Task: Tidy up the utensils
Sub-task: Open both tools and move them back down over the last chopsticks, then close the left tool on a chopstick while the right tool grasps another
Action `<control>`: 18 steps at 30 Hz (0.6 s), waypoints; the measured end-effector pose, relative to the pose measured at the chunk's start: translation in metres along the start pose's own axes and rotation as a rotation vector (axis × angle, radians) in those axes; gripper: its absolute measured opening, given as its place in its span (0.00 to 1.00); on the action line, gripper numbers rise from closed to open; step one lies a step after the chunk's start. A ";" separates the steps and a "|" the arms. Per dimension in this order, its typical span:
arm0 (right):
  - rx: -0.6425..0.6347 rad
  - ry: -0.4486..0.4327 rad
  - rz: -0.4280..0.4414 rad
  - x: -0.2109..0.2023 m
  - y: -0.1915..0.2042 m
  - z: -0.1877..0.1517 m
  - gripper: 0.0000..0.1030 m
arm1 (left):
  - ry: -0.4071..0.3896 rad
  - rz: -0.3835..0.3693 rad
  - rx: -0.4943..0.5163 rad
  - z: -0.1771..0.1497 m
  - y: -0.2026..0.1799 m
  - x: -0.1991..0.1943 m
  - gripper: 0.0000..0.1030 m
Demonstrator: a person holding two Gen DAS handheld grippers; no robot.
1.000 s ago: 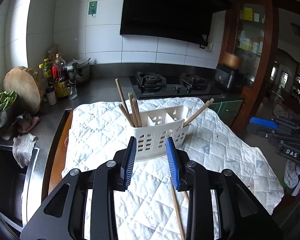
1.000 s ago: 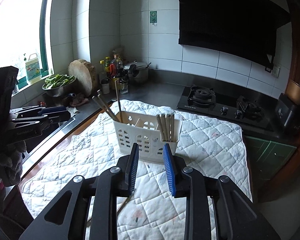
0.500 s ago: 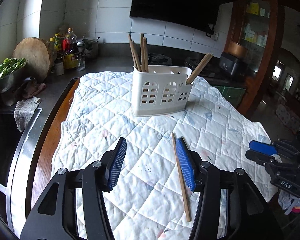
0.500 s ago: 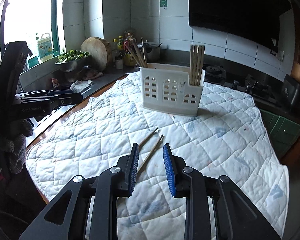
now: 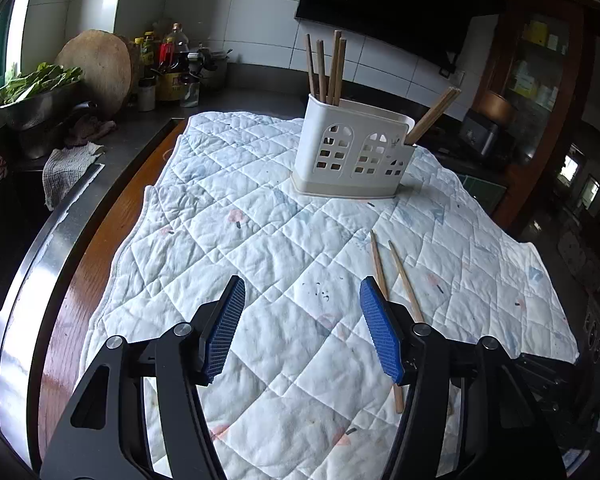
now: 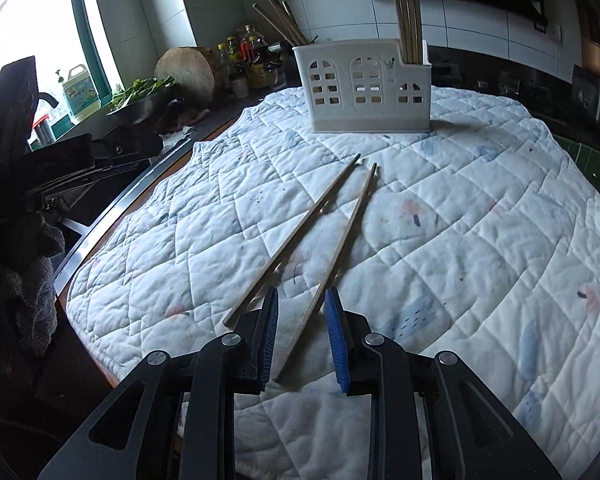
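A white quilted cloth (image 5: 228,248) covers most of the tabletop (image 5: 80,292), whose brown wood shows along the 9 o'clock edge in the left wrist view. On the cloth at about 12 o'clock stands the white utensil holder (image 6: 362,88), with upright chopsticks (image 6: 409,20) in its right end compartment and more leaning out of its left end. Two loose chopsticks (image 6: 320,216) lie side by side on the cloth, nearer than the holder, slanting toward 1 o'clock in the right wrist view. The right gripper (image 6: 302,336) hovers low with fingers narrowly spread around the near end of one loose stick, not pinching it. The left gripper (image 5: 302,328) has fingers widely spread, holding nothing, the loose pair at its 3 o'clock side.
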State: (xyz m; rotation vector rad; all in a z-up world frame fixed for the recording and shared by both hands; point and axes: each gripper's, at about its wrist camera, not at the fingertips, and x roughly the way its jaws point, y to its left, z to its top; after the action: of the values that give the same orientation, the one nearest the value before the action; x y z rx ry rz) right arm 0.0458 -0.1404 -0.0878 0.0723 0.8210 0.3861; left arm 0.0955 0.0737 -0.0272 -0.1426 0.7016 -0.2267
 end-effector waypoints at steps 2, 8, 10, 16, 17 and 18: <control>0.007 0.012 -0.018 0.006 0.003 -0.003 0.20 | 0.005 -0.003 -0.008 -0.005 0.003 0.002 0.58; 0.060 0.046 -0.058 0.020 0.002 -0.008 0.17 | 0.020 -0.013 -0.025 -0.016 0.008 0.005 0.58; 0.070 0.051 -0.072 0.023 0.002 -0.010 0.17 | 0.026 -0.022 -0.029 -0.019 0.008 0.007 0.58; 0.114 0.042 -0.083 0.025 -0.004 -0.010 0.11 | 0.046 -0.041 -0.030 -0.029 0.004 0.012 0.58; 0.119 0.041 -0.082 0.025 -0.006 -0.010 0.09 | 0.050 -0.045 -0.032 -0.030 0.003 0.014 0.58; 0.122 0.037 -0.085 0.024 -0.007 -0.010 0.09 | 0.055 -0.048 -0.031 -0.032 0.002 0.015 0.57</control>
State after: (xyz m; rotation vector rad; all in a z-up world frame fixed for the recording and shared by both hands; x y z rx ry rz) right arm 0.0552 -0.1390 -0.1125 0.1436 0.8805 0.2577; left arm 0.0860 0.0700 -0.0614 -0.1832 0.7576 -0.2661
